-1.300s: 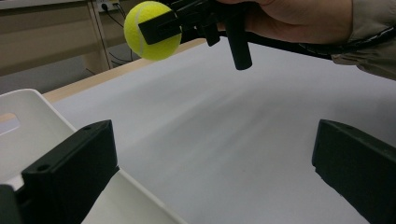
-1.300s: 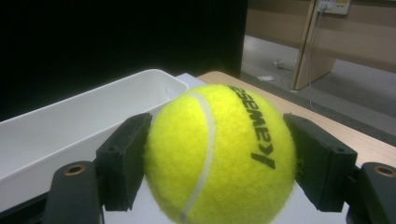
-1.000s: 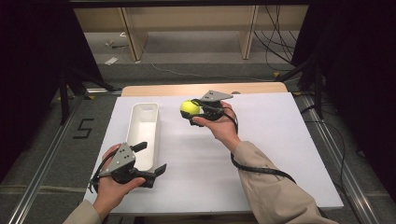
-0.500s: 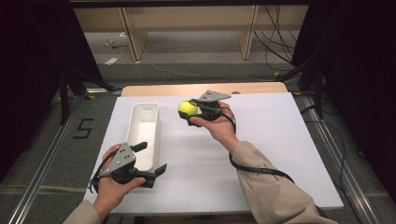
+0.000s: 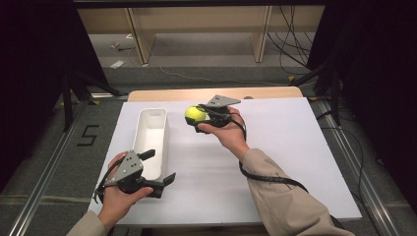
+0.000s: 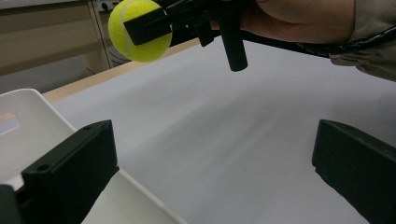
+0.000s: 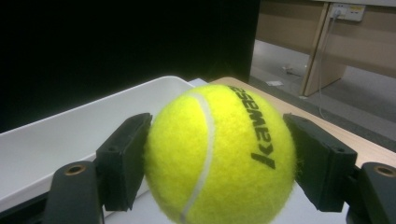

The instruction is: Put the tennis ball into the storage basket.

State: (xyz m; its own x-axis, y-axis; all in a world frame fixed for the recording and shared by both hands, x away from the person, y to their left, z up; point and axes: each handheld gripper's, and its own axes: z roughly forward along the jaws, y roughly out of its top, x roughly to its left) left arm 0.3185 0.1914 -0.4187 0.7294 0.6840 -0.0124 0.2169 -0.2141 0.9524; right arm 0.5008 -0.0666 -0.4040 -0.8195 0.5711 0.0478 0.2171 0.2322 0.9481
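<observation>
A yellow tennis ball [image 5: 195,114] hangs above the white table [image 5: 275,142], just right of the far end of a long white bin [image 5: 139,132]. My right gripper [image 5: 196,119] is shut on it. In the right gripper view both black pads press the sides of the ball [image 7: 219,154], with the bin [image 7: 70,126] behind it. My left gripper [image 5: 160,166] rests at the front left beside the bin's near end. Its jaws stand wide open with nothing between them [image 6: 215,163]. The left gripper view has the ball [image 6: 137,32] up ahead and the bin's corner [image 6: 28,135] at the left.
The white board lies on a wooden tabletop [image 5: 211,93] whose far edge shows. Bare white surface stretches to the right of the right forearm [image 5: 275,187]. Behind the table stand wooden shelf legs [image 5: 260,34], with cables [image 5: 295,44] on the floor. A "5" mark [image 5: 87,135] is on the floor at the left.
</observation>
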